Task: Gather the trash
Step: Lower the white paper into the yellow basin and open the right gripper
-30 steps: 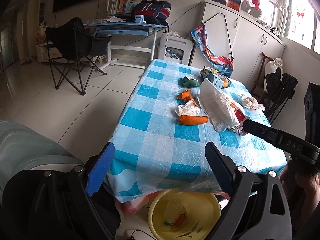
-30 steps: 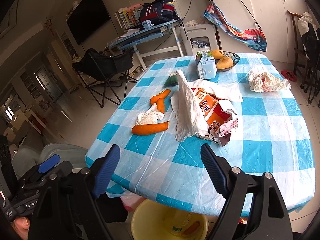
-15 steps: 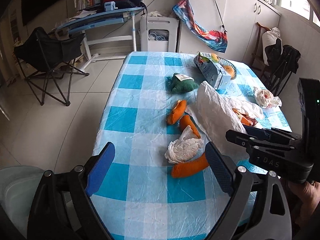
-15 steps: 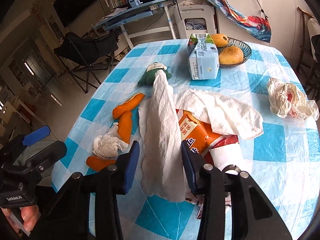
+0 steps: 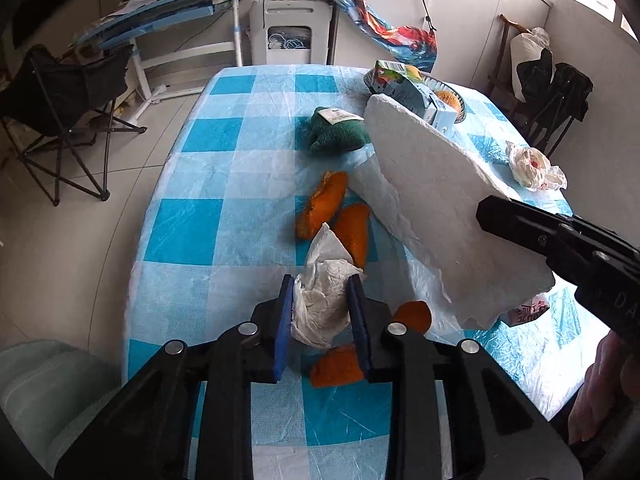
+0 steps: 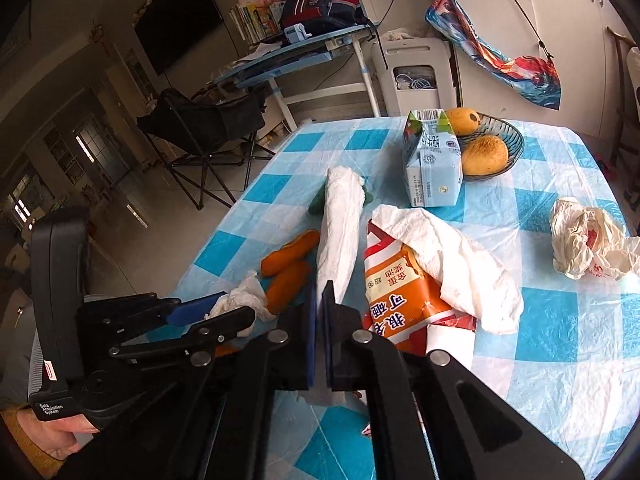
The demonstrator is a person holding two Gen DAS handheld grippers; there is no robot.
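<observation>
My left gripper (image 5: pixel 320 284) is closing its jaws on a crumpled white tissue (image 5: pixel 324 300) on the checked tablecloth (image 5: pixel 224 220). The blue pads press both sides of the tissue. Orange peels (image 5: pixel 324 208) lie just beyond it, and another peel (image 5: pixel 336 368) lies under the jaws. My right gripper (image 6: pixel 320 294) is shut on the near edge of a white paper sheet (image 6: pixel 340 224), which stands tilted up off the table. In the left wrist view the same sheet (image 5: pixel 432 200) hangs from the right gripper (image 5: pixel 486 208). An orange snack bag (image 6: pixel 400 292) lies under a white paper towel (image 6: pixel 460 256).
A milk carton (image 6: pixel 432 168) stands beside a wire fruit bowl (image 6: pixel 514 136) at the far side. A crumpled plastic bag (image 6: pixel 584 240) lies at the right. A green cloth toy (image 5: pixel 336 134) sits beyond the peels. A folding chair (image 5: pixel 60 96) and a desk (image 5: pixel 168 12) stand past the table.
The left gripper came forward over the table and its jaws closed on the tissue. The right jaws closed on the white sheet's edge, which now stands higher.
</observation>
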